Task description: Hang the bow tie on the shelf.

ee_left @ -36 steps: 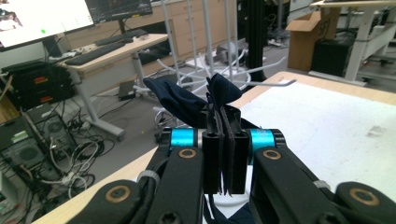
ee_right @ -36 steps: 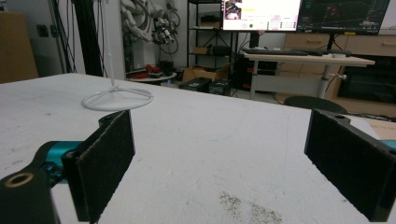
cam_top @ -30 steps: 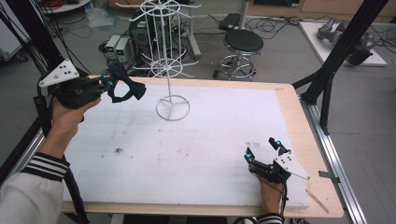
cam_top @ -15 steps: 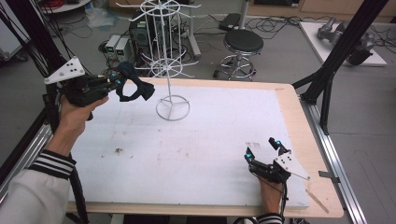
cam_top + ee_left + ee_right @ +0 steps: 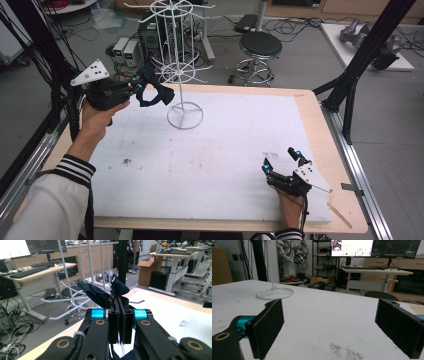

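Dark cloth [image 5: 156, 94] — soft, matt; white wire rack [image 5: 182, 75] — smooth, glossy.

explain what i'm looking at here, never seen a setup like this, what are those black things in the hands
A person sits at a table covered with a white mat, holding a handheld two-jaw gripper in each hand. The high view looks down from above; the other two pictures come from cameras riding on each gripper, looking along its jaws. The left gripper is raised near a white wire rack standing on the mat, and its jaws are shut on a dark cloth. The right gripper rests low on the mat near the front edge, jaws open, holding nothing.
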